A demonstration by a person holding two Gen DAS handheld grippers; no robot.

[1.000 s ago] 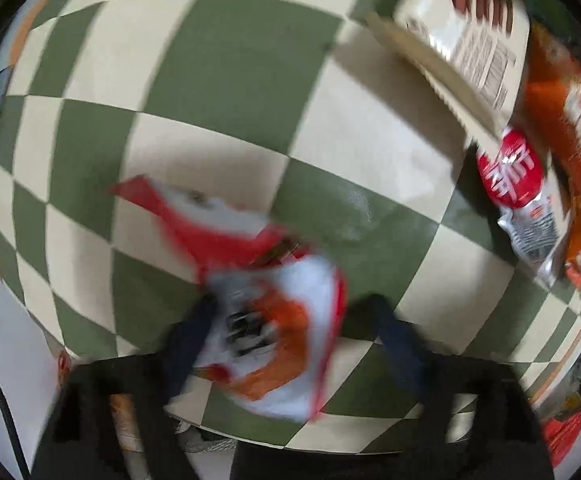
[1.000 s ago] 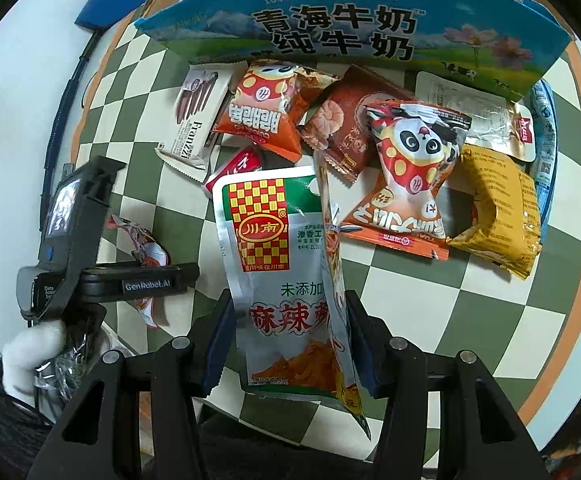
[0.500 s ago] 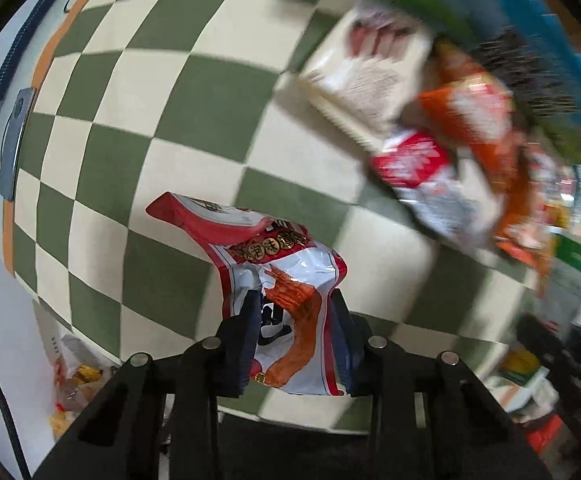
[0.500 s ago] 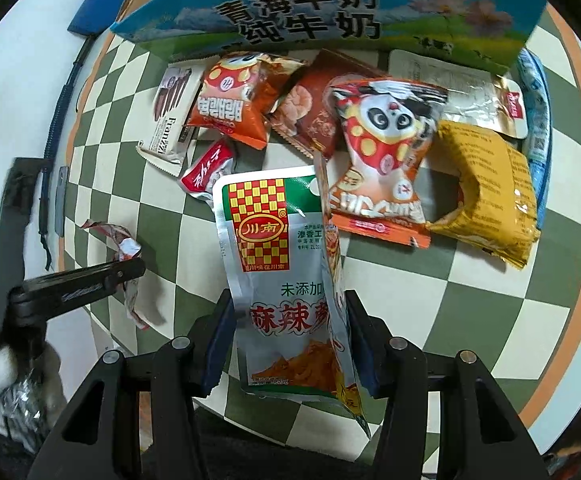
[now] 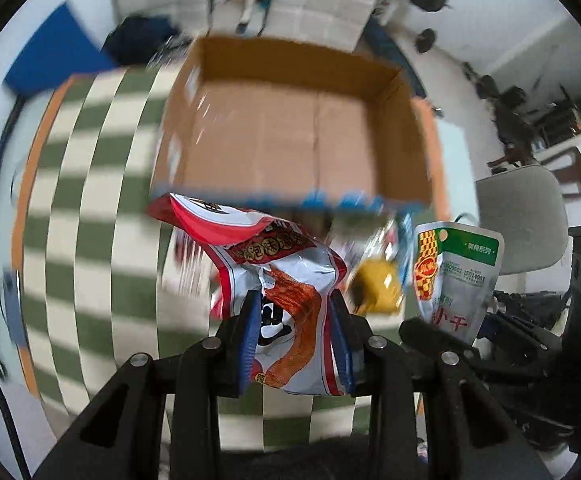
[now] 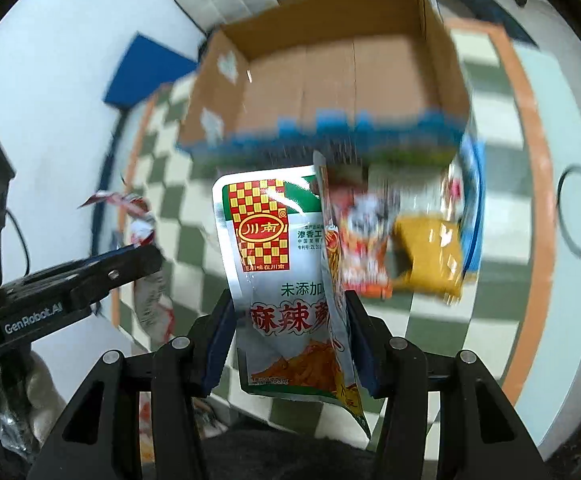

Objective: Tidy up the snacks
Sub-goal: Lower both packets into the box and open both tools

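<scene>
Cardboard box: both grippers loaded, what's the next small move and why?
Probably carry both packets forward over the cardboard box and let go. The left gripper pinches the red-and-white packet, the right gripper the green-topped pouch, both clear of the checkered cloth. The box lies open just ahead and looks empty.
</scene>
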